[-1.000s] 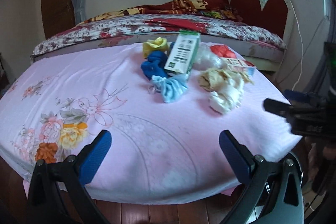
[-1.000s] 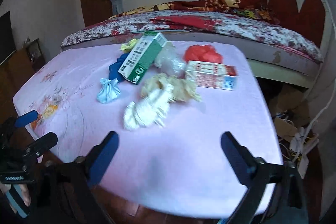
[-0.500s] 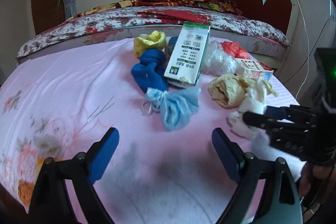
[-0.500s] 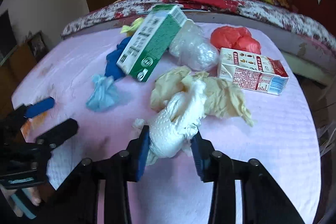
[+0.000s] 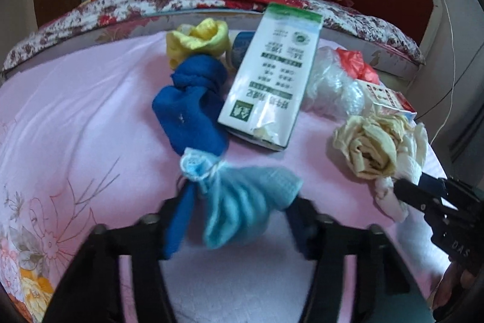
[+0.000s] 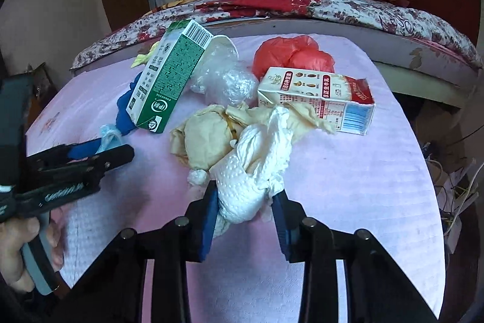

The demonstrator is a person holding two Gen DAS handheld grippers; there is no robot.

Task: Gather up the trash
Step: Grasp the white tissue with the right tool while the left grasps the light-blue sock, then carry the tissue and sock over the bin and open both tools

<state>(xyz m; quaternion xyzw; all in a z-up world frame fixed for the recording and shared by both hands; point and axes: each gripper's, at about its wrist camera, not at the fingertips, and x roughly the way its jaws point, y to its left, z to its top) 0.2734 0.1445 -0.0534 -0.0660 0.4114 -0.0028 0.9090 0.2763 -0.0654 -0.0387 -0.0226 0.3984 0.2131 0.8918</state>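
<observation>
Your left gripper [image 5: 239,220] has its jaws closing around the light blue crumpled face mask [image 5: 242,202] lying near the front of the pink tablecloth [image 5: 75,117], the pads at its sides. Your right gripper [image 6: 245,214] is closing too, both pads pressing the white paper towel wad [image 6: 251,171]. That wad touches the beige crumpled paper [image 6: 205,138]. Behind them lie 2 cartons: the green-and-white milk carton [image 6: 166,74] leaning on the dark blue cloth [image 5: 193,105], and the red-and-white milk carton [image 6: 317,99].
</observation>
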